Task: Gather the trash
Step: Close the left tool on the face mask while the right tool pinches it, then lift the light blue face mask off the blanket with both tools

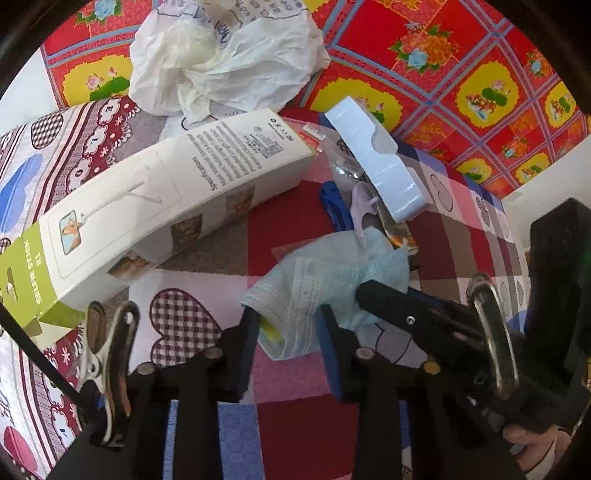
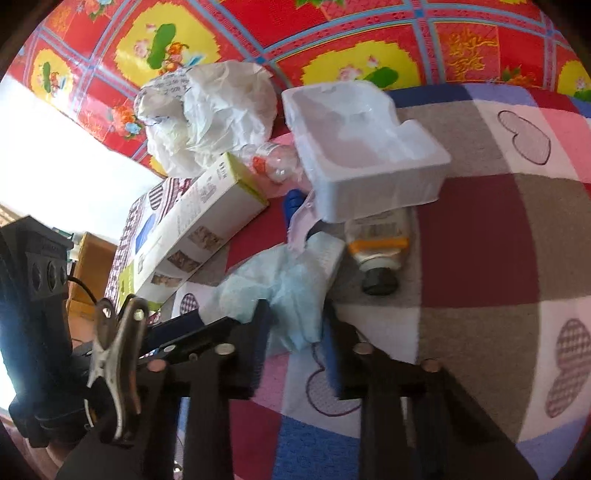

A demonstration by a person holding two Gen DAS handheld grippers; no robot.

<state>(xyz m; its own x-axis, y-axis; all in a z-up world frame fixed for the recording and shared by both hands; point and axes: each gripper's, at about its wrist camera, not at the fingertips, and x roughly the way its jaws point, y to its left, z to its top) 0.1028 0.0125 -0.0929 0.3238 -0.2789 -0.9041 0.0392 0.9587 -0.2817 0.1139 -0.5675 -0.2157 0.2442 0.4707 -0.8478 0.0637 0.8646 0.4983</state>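
Observation:
A crumpled light blue face mask point(image 1: 325, 284) lies on the checked tablecloth point(image 1: 288, 221). My left gripper point(image 1: 288, 347) is shut on the mask's near edge, pads pressed on the fabric. One of the right gripper's fingers point(image 1: 391, 306) reaches in from the right onto the same mask. In the right wrist view the face mask point(image 2: 291, 284) bunches between the pads of my right gripper point(image 2: 295, 332), which is shut on it. Other trash lies behind: a selfie stick box point(image 1: 166, 206), a white foam tray point(image 1: 376, 158) and a crumpled white plastic bag point(image 1: 221, 55).
A small bottle with an orange band point(image 2: 380, 243) lies under the foam tray point(image 2: 362, 147), beside a clear plastic bottle point(image 2: 273, 162). The box point(image 2: 199, 225) is left of the mask. The table edge runs along the far side, over a red and yellow floor mat point(image 2: 332, 29).

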